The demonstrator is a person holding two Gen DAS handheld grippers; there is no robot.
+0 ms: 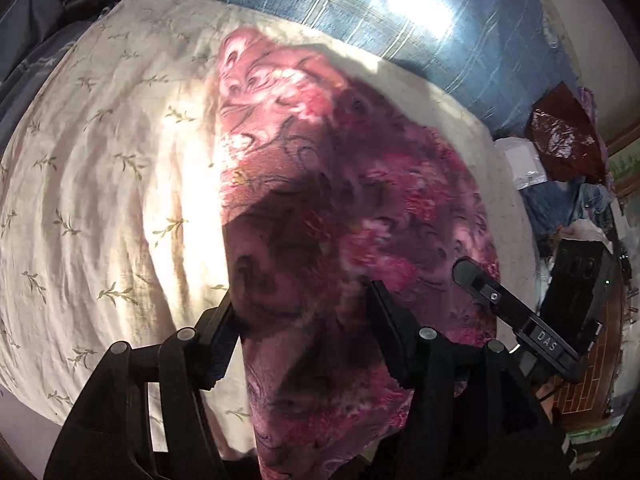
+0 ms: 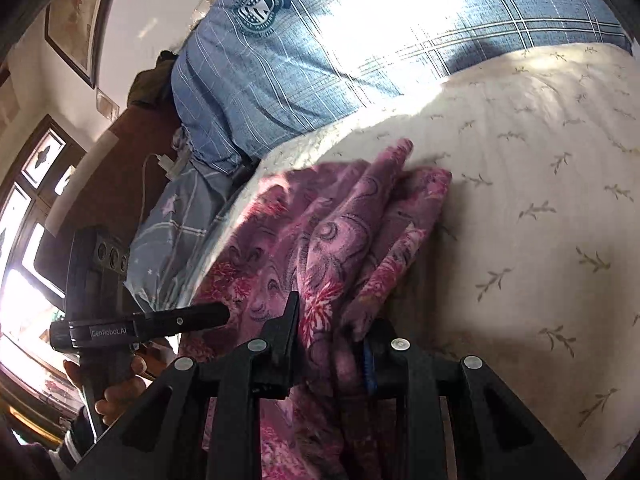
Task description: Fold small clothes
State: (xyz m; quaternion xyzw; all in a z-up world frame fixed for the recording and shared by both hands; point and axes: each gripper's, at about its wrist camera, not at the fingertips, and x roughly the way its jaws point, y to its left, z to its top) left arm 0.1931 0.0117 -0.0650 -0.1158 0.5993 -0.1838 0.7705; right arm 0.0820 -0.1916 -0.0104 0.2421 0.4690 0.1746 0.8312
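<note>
A pink and purple floral garment [image 1: 332, 184] lies spread on a cream sheet with leaf print [image 1: 100, 168]. My left gripper [image 1: 302, 300] is over its near end; the jaws stand apart with cloth draped between them. The other gripper [image 1: 516, 312] shows at the right edge of the cloth. In the right wrist view the garment [image 2: 328, 232] is bunched in folds, and my right gripper [image 2: 332, 320] is shut on a gathered fold of it. The left gripper [image 2: 160, 320] shows at the left, held by a hand.
A blue plaid pillow or quilt [image 1: 360, 4] lies behind the sheet, also in the right wrist view [image 2: 320, 52]. A heap of clothes and a dark red bag [image 1: 560, 136] sit at the right. A charger cable [image 2: 160, 164] and a window [image 2: 24, 216] are at the left.
</note>
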